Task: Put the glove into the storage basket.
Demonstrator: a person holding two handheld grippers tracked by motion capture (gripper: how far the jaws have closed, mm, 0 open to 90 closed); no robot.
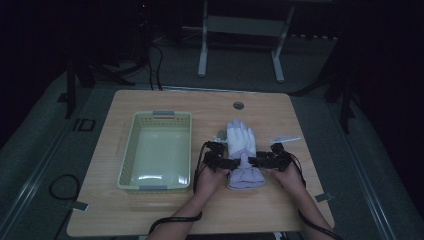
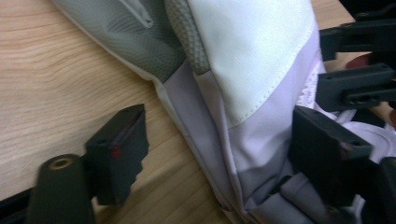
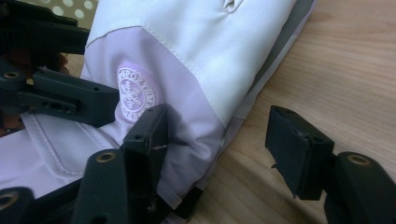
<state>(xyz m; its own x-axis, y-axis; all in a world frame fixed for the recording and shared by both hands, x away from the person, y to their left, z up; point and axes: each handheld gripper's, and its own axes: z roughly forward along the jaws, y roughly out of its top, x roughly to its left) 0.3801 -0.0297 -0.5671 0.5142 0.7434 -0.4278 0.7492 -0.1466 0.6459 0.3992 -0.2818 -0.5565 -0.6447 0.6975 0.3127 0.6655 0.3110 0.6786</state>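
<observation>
In the high view, a white and lilac padded fabric glove (image 1: 241, 152) lies right of centre on the light wooden table (image 1: 150, 210), right of the pale green slotted plastic basket (image 1: 156, 150), with the left gripper (image 1: 231, 162) and right gripper (image 1: 256, 161) meeting at its wrist from either side. In the left gripper view, the jaws stand apart around the glove's (image 2: 247, 79) lilac edge at centre, one on bare wood at lower left and one on fabric at right, not pinching. In the right gripper view, the jaws are spread over the glove's (image 3: 196, 60) edge, one on the lilac cuff near the round badge (image 3: 135, 93), the other clear over wood at lower right.
</observation>
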